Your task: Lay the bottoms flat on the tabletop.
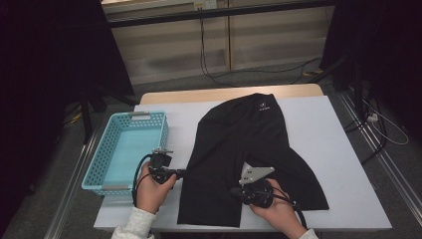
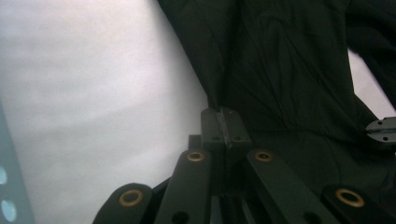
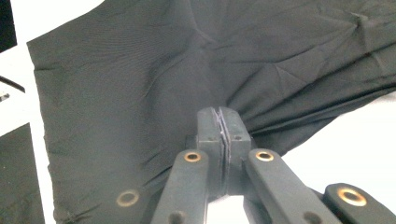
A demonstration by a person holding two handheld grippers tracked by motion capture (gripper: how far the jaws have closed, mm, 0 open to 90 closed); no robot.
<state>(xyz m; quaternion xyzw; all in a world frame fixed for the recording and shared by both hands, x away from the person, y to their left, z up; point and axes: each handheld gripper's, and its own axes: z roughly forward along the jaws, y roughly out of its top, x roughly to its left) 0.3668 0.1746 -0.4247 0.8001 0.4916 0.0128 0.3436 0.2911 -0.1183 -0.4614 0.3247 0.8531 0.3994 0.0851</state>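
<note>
High view: shorts [image 1: 249, 149] overhang table's [image 1: 343, 164] near edge.

On my high view I see a light blue perforated plastic basket [image 1: 99, 164] sitting on the left part of the white-covered rectangular table [image 1: 328, 149], its inside bare. Beyond the table's far edge a black cable [image 1: 209, 69] hangs down the pale wall panel and trails across the grey floor [image 1: 169, 84]. Dark curtains flank both sides.
</note>
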